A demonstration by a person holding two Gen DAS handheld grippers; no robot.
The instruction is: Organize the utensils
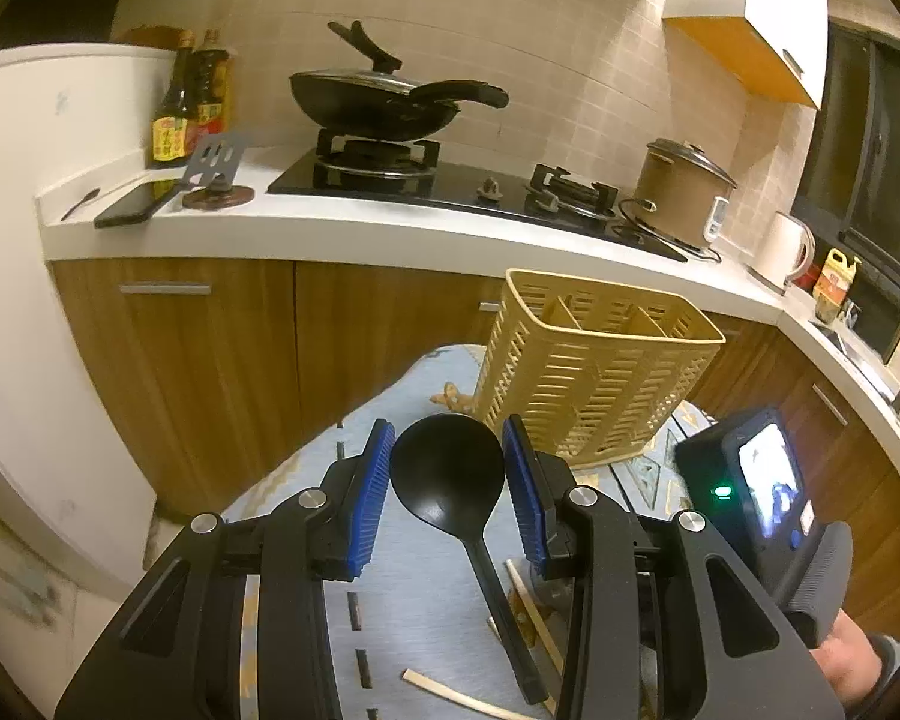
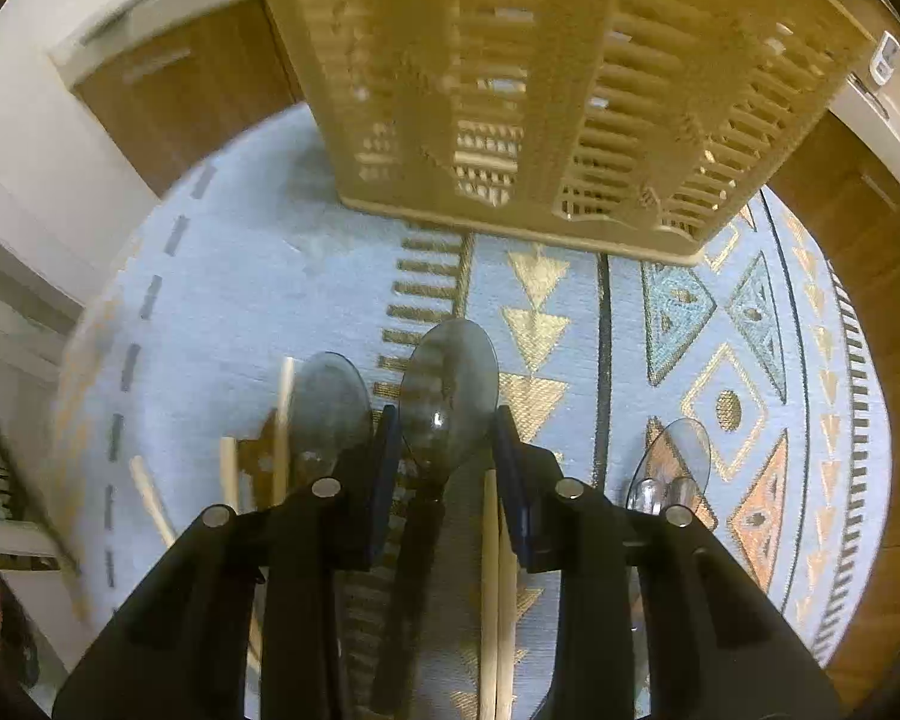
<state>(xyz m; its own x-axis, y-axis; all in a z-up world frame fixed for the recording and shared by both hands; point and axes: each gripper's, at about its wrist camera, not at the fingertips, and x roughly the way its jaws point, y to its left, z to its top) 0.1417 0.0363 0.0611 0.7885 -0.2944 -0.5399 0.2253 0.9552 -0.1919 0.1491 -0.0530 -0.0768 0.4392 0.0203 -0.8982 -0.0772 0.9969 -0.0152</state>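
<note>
A beige slotted utensil basket [image 1: 594,372] stands on a round patterned table [image 1: 426,612]; it also shows in the right wrist view [image 2: 534,78]. My left gripper [image 1: 448,456] is open, its blue pads either side of the bowl of a black ladle [image 1: 450,474] lying on the table. My right gripper [image 2: 447,441] is open around a clear grey plastic spoon [image 2: 450,384]. Two more clear spoons lie at its left [image 2: 330,402] and right [image 2: 678,450]. Wooden chopsticks [image 2: 489,588] lie under and beside it, and some show in the left wrist view [image 1: 534,612].
Behind the table runs a kitchen counter [image 1: 390,228] with a stove and covered wok [image 1: 384,102], sauce bottles [image 1: 174,114], a phone [image 1: 132,204], a spatula [image 1: 216,156] and a rice cooker [image 1: 684,192]. Wooden cabinets [image 1: 210,360] stand below. The right gripper's body [image 1: 756,480] is at the right.
</note>
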